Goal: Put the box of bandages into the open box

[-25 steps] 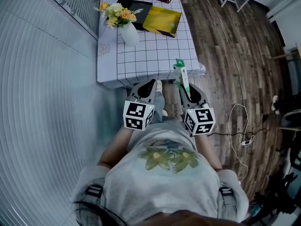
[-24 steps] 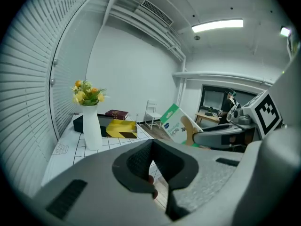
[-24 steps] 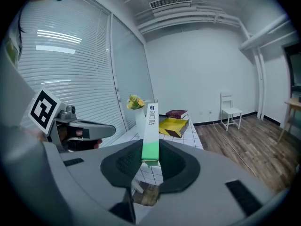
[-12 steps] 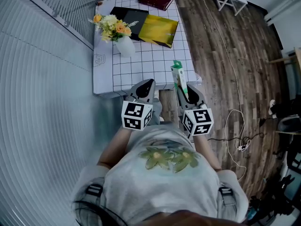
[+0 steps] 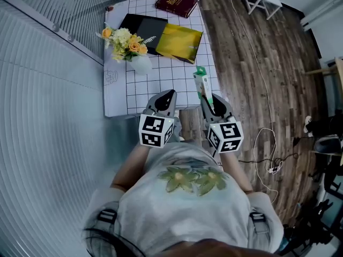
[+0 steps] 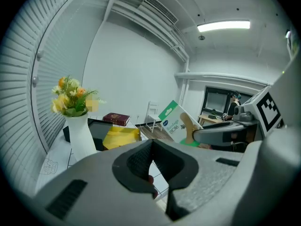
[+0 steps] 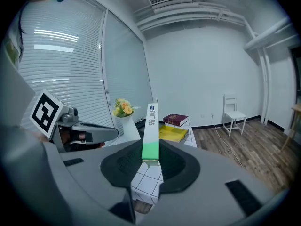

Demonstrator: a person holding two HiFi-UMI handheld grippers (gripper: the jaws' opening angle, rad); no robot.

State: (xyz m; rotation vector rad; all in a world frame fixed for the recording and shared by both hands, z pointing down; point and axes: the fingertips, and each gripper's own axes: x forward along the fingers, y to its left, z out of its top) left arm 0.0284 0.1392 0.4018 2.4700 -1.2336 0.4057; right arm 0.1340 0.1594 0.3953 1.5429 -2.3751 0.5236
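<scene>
Upright, slim white-and-green bandage box [image 7: 151, 126] stands clamped in the right hand-held gripper [image 7: 150, 158]

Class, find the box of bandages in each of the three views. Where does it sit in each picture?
Head view: box of bandages just right of centre.
Left gripper view: right of centre, tilted.
Right gripper view: centre, edge-on, clamped between the jaws.
Shared landmark: flower vase, left of the box in every view.
</scene>
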